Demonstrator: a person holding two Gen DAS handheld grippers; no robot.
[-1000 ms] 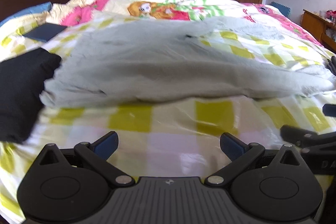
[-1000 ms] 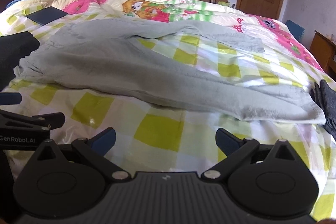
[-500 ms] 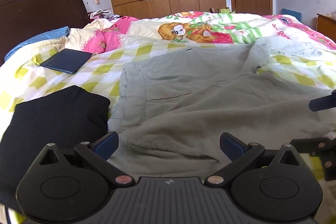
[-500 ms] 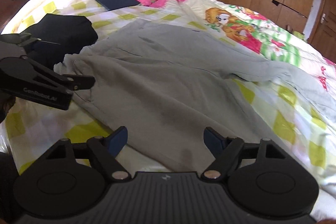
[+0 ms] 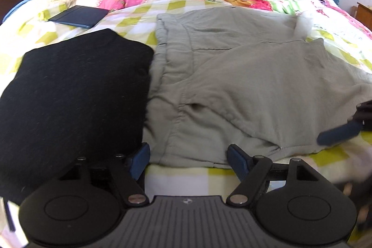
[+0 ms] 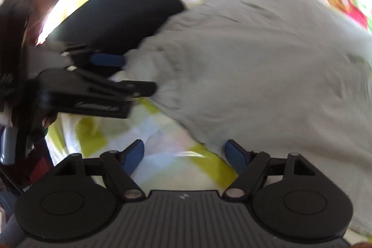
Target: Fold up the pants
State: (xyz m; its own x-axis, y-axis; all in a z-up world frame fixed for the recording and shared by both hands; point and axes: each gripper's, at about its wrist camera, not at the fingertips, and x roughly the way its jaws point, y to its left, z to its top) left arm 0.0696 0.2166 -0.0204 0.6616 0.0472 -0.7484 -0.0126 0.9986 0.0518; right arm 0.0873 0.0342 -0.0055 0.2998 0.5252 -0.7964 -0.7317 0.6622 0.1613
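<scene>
Left gripper [image 5: 187,160], black with blue pads, is closing its jaws around the near waistband edge of the grey-green cotton pants [image 5: 244,85], pads not yet pressing. Right gripper [image 6: 184,156] stands open, nothing gripped, the pants' hem just at its right pad. The pants lie spread on a yellow-checked bedspread [image 5: 137,22]. A folded black garment [image 5: 69,94] touches their left side; a dark blue flat case [image 5: 79,15] lies farther left.

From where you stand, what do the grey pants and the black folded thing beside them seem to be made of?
Grey pants: soft matte woven cloth, perhaps cotton, given the limp creases and stitched seams. Black garment: thicker matte knit, faintly flecked; fibre unclear.
</scene>
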